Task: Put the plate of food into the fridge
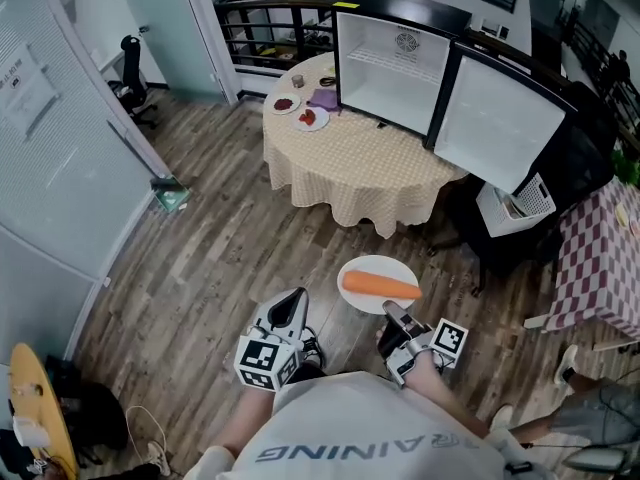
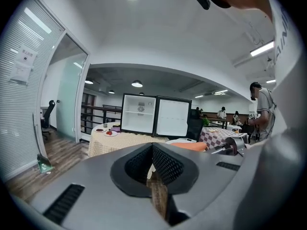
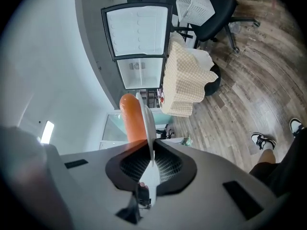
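1 plate [image 1: 376, 266] carrying 1 carrot [image 1: 380, 286] sits clamped in right gripper [image 1: 392, 312] jaws; left gripper [image 1: 292, 304] jaws closed, empty.

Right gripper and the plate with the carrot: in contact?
Touching. The right gripper view shows the right gripper with both pads closed on the rim of the plate, no gap either side.

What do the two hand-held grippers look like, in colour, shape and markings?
Both the left gripper and the right gripper have light grey bodies. Each carries a cube with black-and-white square markers. The fingers have black pads with a fine grid texture. The person wears a light grey shirt.
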Demonstrator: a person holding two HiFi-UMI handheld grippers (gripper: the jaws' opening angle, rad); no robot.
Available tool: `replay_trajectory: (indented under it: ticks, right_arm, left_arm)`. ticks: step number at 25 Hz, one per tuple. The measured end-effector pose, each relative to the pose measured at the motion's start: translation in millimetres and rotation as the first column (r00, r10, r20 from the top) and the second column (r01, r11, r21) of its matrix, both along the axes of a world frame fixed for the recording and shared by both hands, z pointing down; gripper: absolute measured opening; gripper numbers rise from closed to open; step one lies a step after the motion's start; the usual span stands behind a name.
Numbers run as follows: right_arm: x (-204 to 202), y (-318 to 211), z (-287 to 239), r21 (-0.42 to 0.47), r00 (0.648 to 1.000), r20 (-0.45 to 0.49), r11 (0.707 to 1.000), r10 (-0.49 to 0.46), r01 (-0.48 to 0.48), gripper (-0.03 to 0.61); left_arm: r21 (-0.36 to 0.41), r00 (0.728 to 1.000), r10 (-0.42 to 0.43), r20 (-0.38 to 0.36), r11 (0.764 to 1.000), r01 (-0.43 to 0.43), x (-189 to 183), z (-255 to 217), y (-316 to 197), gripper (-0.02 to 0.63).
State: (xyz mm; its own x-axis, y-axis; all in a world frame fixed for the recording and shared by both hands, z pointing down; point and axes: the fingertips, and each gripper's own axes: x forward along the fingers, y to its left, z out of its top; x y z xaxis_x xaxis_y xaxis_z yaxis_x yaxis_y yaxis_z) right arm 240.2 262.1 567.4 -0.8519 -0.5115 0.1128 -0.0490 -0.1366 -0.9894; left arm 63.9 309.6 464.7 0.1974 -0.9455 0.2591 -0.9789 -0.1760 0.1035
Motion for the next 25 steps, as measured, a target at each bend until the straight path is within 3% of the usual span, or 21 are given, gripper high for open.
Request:
replay_trajectory:
  ticks: [11, 25]
  right_arm:
    - [-76, -52, -7, 0.003, 1.0, -0.021, 1.0, 0.015, -0.015, 0.037]
    - [-188, -88, -16, 0.022, 1.0, -0.016, 1.0, 0.008, -0.007, 0.037]
  left_arm:
    - [0.012, 0.999, 0.031, -0.034, 0.999, -0.03, -76, -1, -64, 0.008]
    - [-0.01, 0.998, 0.015, -0.06, 1.0, -0.016, -191, 15, -92, 0.008]
